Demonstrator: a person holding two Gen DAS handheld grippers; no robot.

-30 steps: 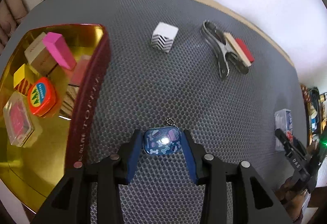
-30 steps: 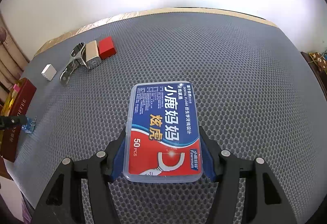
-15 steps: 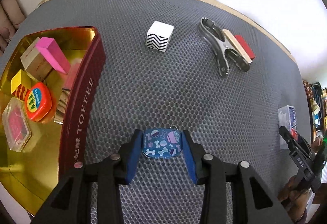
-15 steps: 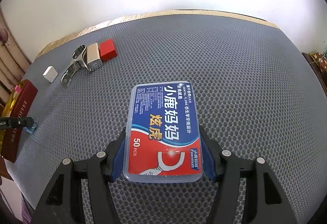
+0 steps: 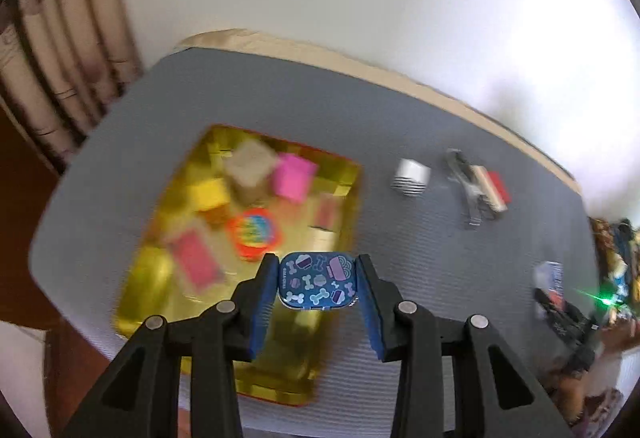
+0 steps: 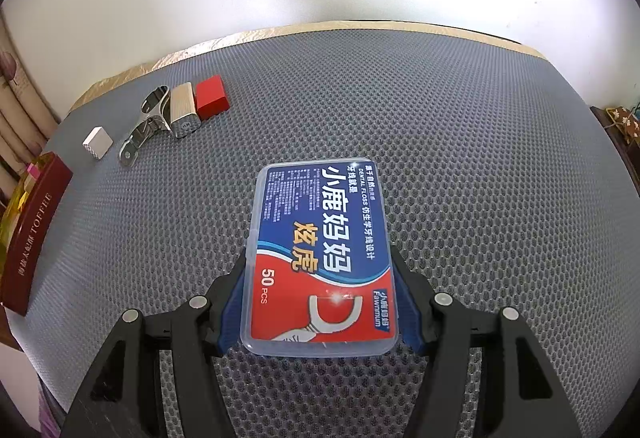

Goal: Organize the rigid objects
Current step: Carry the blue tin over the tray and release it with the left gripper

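Observation:
My left gripper [image 5: 318, 286] is shut on a small blue tag with bone patterns [image 5: 317, 285] and holds it in the air over the near right part of the gold toffee tin [image 5: 160, 278]. Inside the tin lie a pink block [image 5: 294, 177], a yellow block [image 5: 210, 194], an orange round item [image 5: 256, 232] and other pieces. My right gripper [image 6: 320, 302] is shut on a clear dental floss box with a blue and red label [image 6: 320, 258], low over the grey mat [image 6: 480, 178]. The tin's red wall [image 6: 32, 238] shows at the left edge of the right wrist view.
On the mat to the right of the tin lie a white zigzag cube [image 5: 412, 178], a metal clip [image 5: 464, 178], a beige block [image 6: 184, 110] and a red block [image 6: 212, 98]. Curtains [image 5: 60, 58] hang beyond the table's left end. A white wall runs behind.
My left gripper has risen and swung left with the blue tag, from the mat beside the tin to above the tin. The right gripper and floss box have kept still.

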